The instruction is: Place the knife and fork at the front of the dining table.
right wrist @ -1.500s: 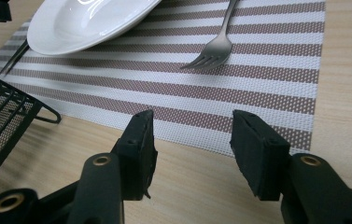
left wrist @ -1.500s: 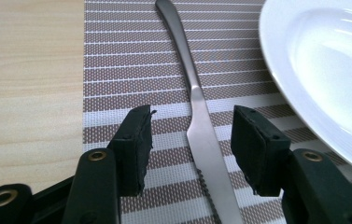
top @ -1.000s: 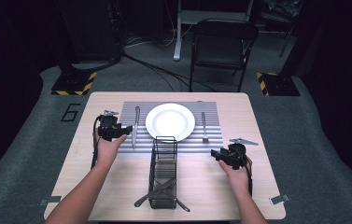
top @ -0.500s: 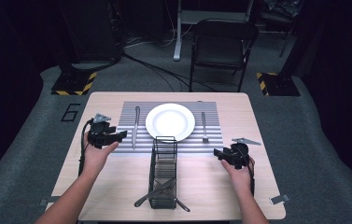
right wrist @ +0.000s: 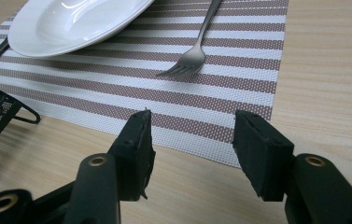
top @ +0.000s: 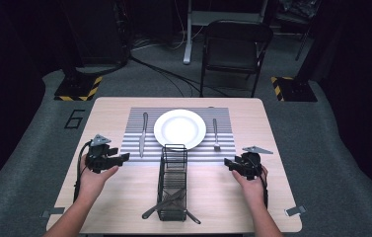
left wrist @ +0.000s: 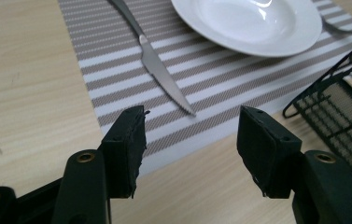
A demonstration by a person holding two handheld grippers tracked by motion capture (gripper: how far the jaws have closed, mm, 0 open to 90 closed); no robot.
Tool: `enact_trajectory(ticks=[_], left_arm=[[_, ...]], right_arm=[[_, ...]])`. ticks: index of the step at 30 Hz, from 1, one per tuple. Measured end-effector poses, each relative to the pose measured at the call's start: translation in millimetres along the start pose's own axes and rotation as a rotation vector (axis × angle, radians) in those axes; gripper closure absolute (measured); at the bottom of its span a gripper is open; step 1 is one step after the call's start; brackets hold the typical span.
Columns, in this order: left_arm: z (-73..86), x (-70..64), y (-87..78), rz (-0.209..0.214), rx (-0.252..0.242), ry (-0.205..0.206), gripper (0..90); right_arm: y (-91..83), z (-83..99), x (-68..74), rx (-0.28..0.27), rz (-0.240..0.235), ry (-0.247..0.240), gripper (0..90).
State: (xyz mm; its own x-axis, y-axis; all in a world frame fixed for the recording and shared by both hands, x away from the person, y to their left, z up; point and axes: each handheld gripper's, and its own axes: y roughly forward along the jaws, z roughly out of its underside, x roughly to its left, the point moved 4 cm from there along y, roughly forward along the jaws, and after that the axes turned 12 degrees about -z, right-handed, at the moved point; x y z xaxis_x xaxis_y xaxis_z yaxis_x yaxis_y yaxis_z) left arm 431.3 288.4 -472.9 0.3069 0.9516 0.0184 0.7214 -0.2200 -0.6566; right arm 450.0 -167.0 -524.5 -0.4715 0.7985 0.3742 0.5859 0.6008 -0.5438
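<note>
We see the left tongs (top: 123, 157) near the counter's (top: 252, 197) left edge and the right tongs (top: 228, 162) near its right edge, each with jaws apart and nothing between them. Both hover over bare wood just off the near edge of the striped placemat (top: 223, 148): the left tongs (left wrist: 190, 135) by its near left corner, the right tongs (right wrist: 190, 135) by its near right corner. The knife (left wrist: 152, 58) lies on the placemat's left strip, tip toward the left tongs; the fork (right wrist: 190, 58) lies on the right strip, tines toward the right tongs. The white plate (top: 179, 128) sits between them at the placemat's middle. A black wire caddy (top: 172, 182) runs from the plate toward the counter's near edge, leaving open wood on either side. A "6" (top: 74, 119) is marked on the floor beside the counter's far left corner.
</note>
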Motion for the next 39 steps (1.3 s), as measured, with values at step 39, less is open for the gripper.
enact_trajectory(ticks=[39], left_arm=[[77.4, 35.2, 28.6, -0.064, 0.021, -0.012, 41.8]], right_arm=[[14.5, 8.7, 8.8, 0.061, 0.003, -0.062, 46.7]])
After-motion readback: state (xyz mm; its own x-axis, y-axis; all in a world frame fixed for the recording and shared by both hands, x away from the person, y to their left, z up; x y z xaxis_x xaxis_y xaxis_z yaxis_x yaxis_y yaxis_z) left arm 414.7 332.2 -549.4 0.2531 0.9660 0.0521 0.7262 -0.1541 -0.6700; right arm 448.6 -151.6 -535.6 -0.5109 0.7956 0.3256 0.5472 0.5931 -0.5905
